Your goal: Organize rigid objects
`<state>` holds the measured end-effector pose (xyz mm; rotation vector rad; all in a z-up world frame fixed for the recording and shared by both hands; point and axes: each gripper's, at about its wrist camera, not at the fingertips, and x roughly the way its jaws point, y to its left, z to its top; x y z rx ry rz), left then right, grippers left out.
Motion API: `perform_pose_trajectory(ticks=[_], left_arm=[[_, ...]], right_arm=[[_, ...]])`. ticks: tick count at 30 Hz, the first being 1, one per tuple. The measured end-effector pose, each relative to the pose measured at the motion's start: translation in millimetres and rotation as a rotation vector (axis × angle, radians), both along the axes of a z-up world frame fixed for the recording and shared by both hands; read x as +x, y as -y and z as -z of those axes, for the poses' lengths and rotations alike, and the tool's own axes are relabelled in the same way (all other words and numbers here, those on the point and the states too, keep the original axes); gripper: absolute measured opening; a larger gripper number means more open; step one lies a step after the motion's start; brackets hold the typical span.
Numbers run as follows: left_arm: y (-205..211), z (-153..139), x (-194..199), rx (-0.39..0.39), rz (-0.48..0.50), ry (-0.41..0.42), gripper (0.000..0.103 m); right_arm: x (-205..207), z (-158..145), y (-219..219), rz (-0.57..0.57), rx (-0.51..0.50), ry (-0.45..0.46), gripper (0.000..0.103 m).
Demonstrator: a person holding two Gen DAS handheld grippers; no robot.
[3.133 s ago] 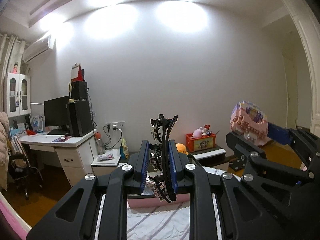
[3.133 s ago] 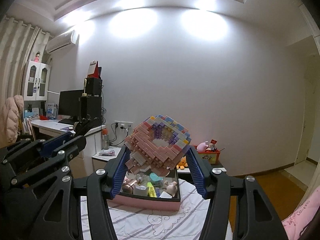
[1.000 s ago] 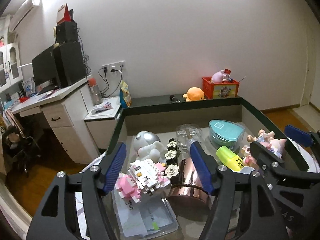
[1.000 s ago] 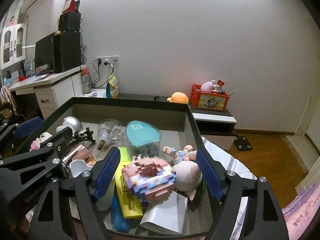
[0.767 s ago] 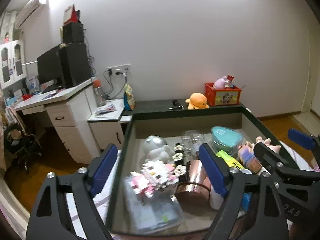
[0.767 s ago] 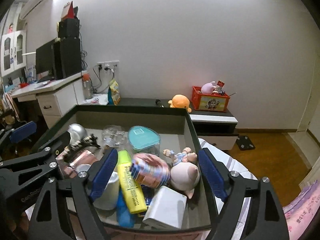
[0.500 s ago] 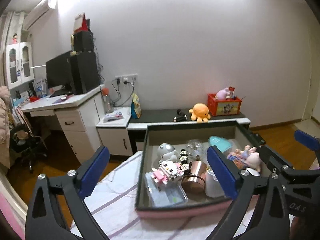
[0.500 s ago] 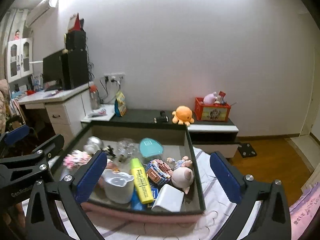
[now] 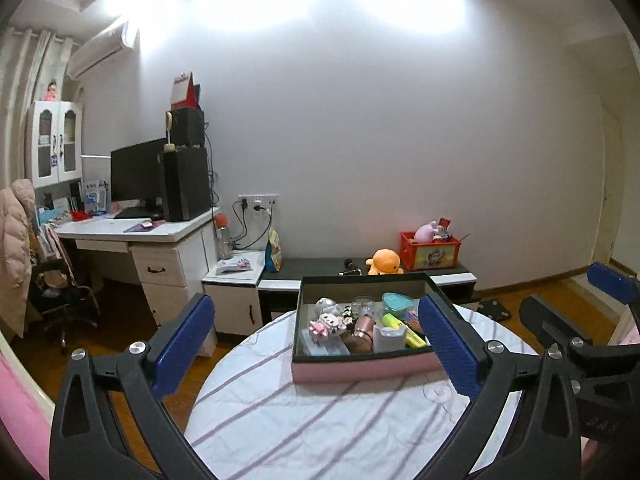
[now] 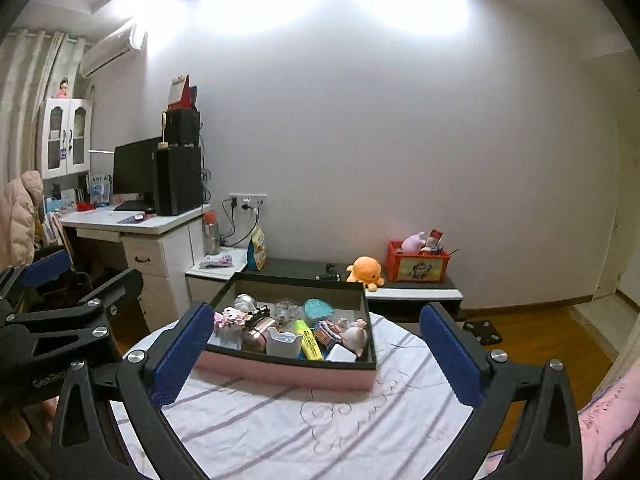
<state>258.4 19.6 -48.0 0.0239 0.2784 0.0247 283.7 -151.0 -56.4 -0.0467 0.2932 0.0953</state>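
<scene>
A pink-sided box [image 9: 362, 370] [image 10: 288, 372] with a dark rim stands on the round table, full of small things. In it lie a pink-and-white brick cat figure [image 9: 327, 325] [image 10: 231, 317], a pink brick block [image 10: 327, 334], a yellow highlighter [image 10: 309, 340], a copper cup [image 9: 362, 326] and a pig doll [image 10: 355, 336]. My left gripper [image 9: 316, 350] is open and empty, drawn back from the box. My right gripper [image 10: 316, 354] is open and empty too, with the box well beyond its fingers.
The round table wears a white cloth with purple stripes [image 9: 320, 420]. A white desk with a monitor [image 9: 140, 184] stands at the left, a low dark cabinet [image 10: 400, 286] with an orange plush and a red crate behind. Pink bedding [image 10: 608, 420] is at the right.
Both grippers let go of their brick toys in the box, spread wide, then rose and backed away from it. The box now looks small and far.
</scene>
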Motion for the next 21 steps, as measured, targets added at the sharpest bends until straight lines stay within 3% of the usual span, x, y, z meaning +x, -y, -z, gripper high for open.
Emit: perform_pose_trajectory(ticks=[8, 14, 21], left_arm=[[1, -15, -69, 0.019, 0.01, 0.015, 0.103], [6, -26, -114, 0.063, -0.022, 0.086, 0.103], [6, -41, -159, 0.056, -0.036, 0.147, 0.103]], right_arm=[[-68, -13, -1, 0.008, -0.028, 0.024, 0.103], [-103, -21, 2, 0.015, -0.019, 0.043, 0.103], [-142, -36, 4, 0.011, -0.02, 0.09, 0.103]])
